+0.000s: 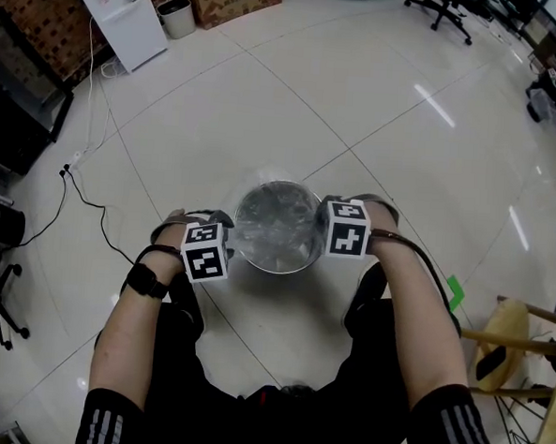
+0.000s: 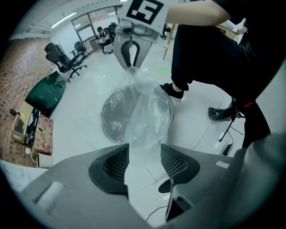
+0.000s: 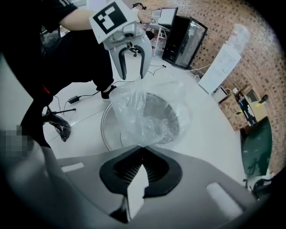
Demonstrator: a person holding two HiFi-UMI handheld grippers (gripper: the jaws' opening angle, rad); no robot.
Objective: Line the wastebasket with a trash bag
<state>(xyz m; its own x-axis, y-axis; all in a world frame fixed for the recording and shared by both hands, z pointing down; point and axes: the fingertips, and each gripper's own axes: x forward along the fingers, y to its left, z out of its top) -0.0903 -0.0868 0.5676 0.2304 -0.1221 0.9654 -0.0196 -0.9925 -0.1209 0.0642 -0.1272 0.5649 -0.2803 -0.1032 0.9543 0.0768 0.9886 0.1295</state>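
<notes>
Head view: the metal wastebasket (image 1: 276, 227) stands on the tiled floor (image 1: 406, 130) between the left gripper (image 1: 217, 230) and the right gripper (image 1: 333, 220), with the clear trash bag (image 1: 274, 216) over its mouth.

Left gripper view: the jaws stand apart, with bag film in the gap.

Right gripper view: the jaws are closed, pinching the bag's edge above the rim.

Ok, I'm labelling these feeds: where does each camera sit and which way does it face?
Head view: on the person's head, facing steeply down at the wastebasket; forearms and legs show.
Left gripper view: on the left gripper, looking along its open jaws across the wastebasket at the right gripper; legs show.
Right gripper view: on the right gripper, jaws shut on the trash bag, facing the left gripper; an arm shows.
Shared: both gripper views show the trash bag over the wastebasket.
</notes>
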